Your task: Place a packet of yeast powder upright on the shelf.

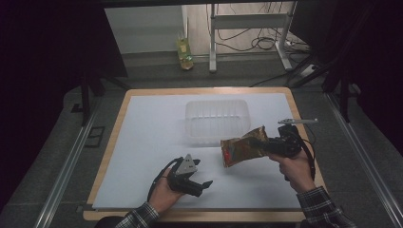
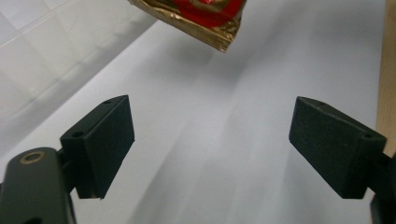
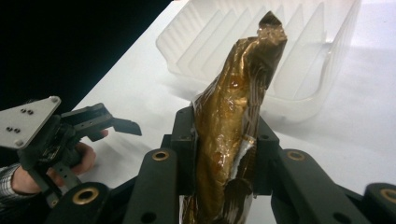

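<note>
My right gripper (image 1: 267, 144) was clamped on a gold snack packet (image 1: 241, 148), its long axis pointing left, just near of the clear tub (image 1: 216, 118). My left gripper (image 1: 203, 186) sat wide open and empty, nearer me.

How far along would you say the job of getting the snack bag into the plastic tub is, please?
Done: the right gripper has the snack bag clamped and lifted off the table. In hand: the bag hangs just in front of the clear tub, not inside. Left: lowering it in and releasing. The left gripper is open and idle.
</note>
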### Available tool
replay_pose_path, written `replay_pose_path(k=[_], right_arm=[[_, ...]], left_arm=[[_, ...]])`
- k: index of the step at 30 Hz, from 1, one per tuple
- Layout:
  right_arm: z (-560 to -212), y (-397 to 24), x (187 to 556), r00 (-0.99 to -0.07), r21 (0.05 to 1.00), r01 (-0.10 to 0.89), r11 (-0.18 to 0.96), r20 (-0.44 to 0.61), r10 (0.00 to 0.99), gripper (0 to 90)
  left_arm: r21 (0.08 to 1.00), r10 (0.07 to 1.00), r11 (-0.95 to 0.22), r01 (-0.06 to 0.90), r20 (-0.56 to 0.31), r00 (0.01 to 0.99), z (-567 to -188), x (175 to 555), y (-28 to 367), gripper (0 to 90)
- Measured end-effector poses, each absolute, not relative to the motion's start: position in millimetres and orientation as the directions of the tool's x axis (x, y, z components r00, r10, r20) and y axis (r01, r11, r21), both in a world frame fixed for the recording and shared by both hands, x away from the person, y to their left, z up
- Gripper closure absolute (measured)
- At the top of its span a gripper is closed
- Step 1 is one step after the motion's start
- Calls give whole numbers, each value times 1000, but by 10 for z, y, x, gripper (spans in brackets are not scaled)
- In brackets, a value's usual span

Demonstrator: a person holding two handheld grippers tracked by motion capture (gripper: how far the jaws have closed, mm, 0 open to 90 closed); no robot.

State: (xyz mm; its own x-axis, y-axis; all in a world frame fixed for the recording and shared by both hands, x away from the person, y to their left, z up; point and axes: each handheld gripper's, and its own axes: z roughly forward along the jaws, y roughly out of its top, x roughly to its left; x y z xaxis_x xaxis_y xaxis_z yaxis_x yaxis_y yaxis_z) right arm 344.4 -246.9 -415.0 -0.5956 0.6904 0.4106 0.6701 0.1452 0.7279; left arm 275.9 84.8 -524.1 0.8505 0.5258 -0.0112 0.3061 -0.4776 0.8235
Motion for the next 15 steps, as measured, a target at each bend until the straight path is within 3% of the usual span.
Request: replay_pose_path(k=[15], right_arm=[[-3984,-2564,3615,-570,725,679,109,428,702,702]], left_arm=[[823,535,-484,297,10,845,-5270,2760,857,60]])
